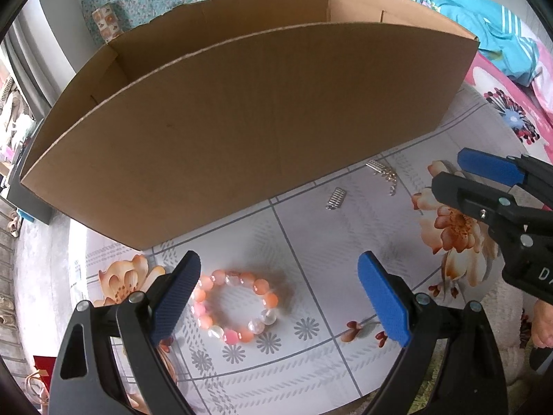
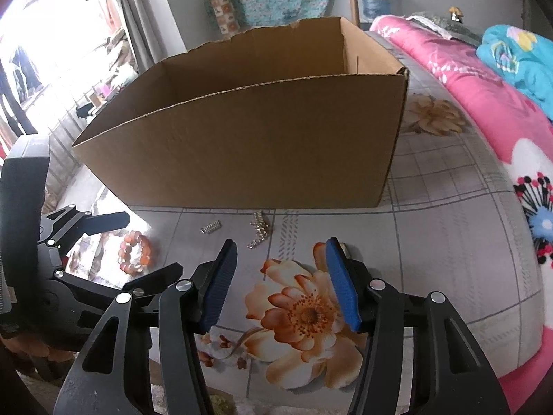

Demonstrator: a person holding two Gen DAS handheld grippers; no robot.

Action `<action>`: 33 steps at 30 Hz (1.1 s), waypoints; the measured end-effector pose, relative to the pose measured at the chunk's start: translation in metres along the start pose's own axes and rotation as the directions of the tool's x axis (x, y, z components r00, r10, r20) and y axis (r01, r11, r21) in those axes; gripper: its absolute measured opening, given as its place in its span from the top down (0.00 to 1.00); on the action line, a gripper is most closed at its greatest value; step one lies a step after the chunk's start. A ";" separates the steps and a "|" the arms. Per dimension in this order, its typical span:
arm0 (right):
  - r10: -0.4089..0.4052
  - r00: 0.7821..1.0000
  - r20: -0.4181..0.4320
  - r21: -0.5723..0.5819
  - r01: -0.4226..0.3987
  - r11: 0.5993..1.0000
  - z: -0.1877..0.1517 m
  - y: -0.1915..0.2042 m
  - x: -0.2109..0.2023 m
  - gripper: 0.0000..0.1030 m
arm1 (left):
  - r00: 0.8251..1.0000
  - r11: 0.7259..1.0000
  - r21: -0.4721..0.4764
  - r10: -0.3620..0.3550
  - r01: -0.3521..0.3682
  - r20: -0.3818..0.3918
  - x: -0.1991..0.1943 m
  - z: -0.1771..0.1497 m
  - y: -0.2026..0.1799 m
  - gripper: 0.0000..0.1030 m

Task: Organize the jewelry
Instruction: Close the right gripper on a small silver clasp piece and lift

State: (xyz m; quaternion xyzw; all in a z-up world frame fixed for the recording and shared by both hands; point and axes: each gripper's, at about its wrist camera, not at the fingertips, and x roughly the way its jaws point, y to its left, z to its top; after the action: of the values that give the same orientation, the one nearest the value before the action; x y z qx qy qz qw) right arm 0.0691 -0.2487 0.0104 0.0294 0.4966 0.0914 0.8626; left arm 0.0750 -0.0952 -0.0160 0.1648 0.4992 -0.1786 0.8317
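Observation:
An orange and pink bead bracelet [image 1: 235, 306] lies on the floral tablecloth, between the fingers of my open left gripper [image 1: 278, 297]; it also shows in the right wrist view [image 2: 134, 251]. A small silver clasp piece [image 1: 336, 199] and a silver chain bracelet [image 1: 383, 172] lie near the open cardboard box [image 1: 242, 131]. In the right wrist view the silver piece [image 2: 210, 227] and the chain [image 2: 260, 232] lie ahead of my open, empty right gripper [image 2: 281, 283], in front of the box [image 2: 242, 152]. The right gripper [image 1: 459, 169] shows at the right of the left view.
A pink floral quilt [image 2: 484, 110] and a blue blanket [image 2: 518, 58] lie on a bed to the right. The tablecloth [image 2: 432, 207] covers the table around the box. A window and cluttered shelves are at the far left.

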 end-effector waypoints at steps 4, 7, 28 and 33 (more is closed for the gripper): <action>0.029 1.000 -0.004 -0.009 -0.029 1.000 0.002 0.001 0.006 0.59 | 1.000 1.000 0.006 0.008 -0.008 -0.009 0.006 0.001 0.000 0.12; 0.053 0.999 -0.003 -0.018 -0.053 0.998 0.004 0.004 0.011 0.63 | 1.000 1.000 0.008 0.010 -0.009 -0.022 0.010 0.000 -0.001 0.12; -0.012 0.999 -0.042 -0.110 0.007 0.994 0.003 0.013 0.030 0.99 | 1.000 1.000 -0.020 -0.020 0.020 -0.024 0.024 0.002 0.013 0.10; 0.054 0.998 -0.043 -0.018 -0.055 0.998 -0.002 -0.005 0.012 0.99 | 1.000 0.999 -0.025 -0.021 0.021 -0.020 0.024 0.001 0.017 0.09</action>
State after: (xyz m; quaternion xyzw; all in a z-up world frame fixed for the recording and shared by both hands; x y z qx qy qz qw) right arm 0.0742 -0.2516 -0.0013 0.0328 0.5131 0.1202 0.8492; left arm 0.0943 -0.0833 -0.0353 0.1510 0.5117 -0.1793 0.8266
